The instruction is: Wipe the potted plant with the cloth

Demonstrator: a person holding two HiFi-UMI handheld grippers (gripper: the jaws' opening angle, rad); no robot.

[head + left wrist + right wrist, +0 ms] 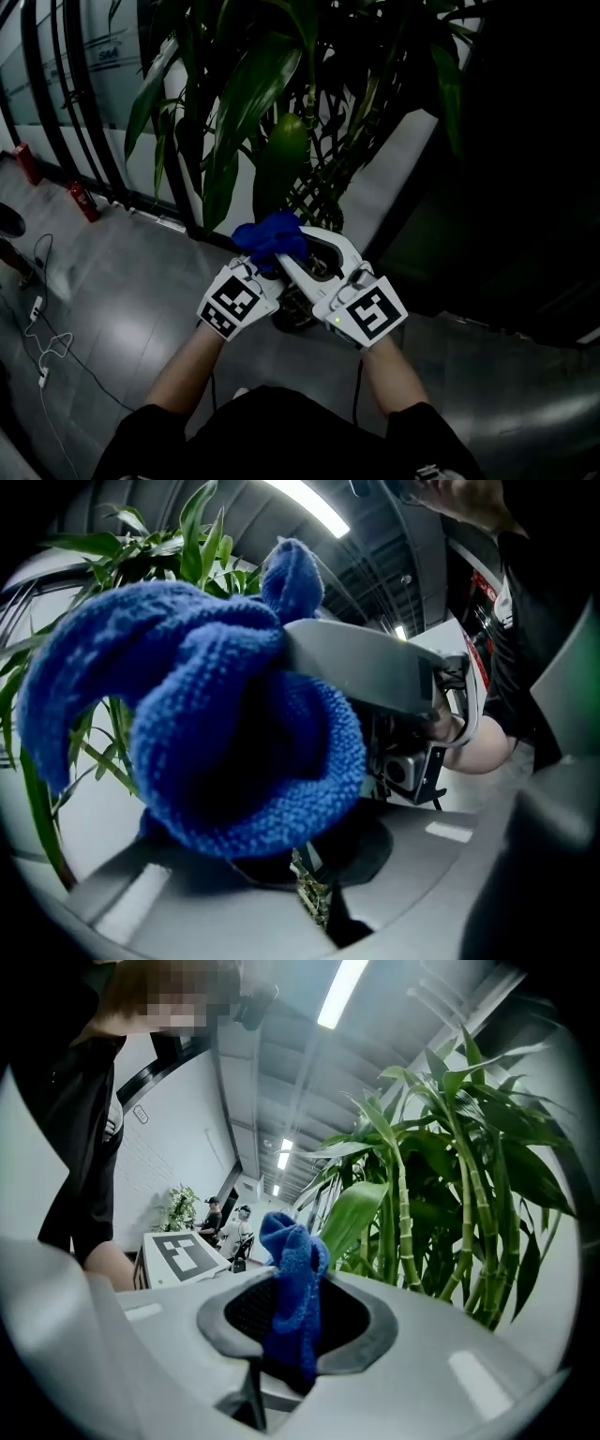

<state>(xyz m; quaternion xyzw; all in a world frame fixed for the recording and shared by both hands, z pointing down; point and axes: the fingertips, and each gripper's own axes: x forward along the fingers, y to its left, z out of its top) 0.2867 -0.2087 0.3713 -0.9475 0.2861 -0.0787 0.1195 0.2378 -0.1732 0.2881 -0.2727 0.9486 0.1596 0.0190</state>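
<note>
The blue knitted cloth (272,236) is bunched between my two grippers, just below the potted plant's (281,141) long green leaves. My left gripper (265,267) holds the cloth's lower part. From the right, my right gripper (298,251) reaches in and is shut on the same cloth. In the left gripper view the cloth (216,752) fills the middle above the left gripper (300,855), and the right gripper's grey finger (366,672) pushes into it. In the right gripper view a strip of cloth (292,1288) stands pinched in the right gripper (291,1354), with bamboo-like stalks (441,1204) just beyond.
Two red cans (82,199) stand on the grey floor at the left by a glass wall with dark rails. A white cable (42,347) lies on the floor lower left. A dark wall (525,187) rises at the right. People (225,1218) sit far off.
</note>
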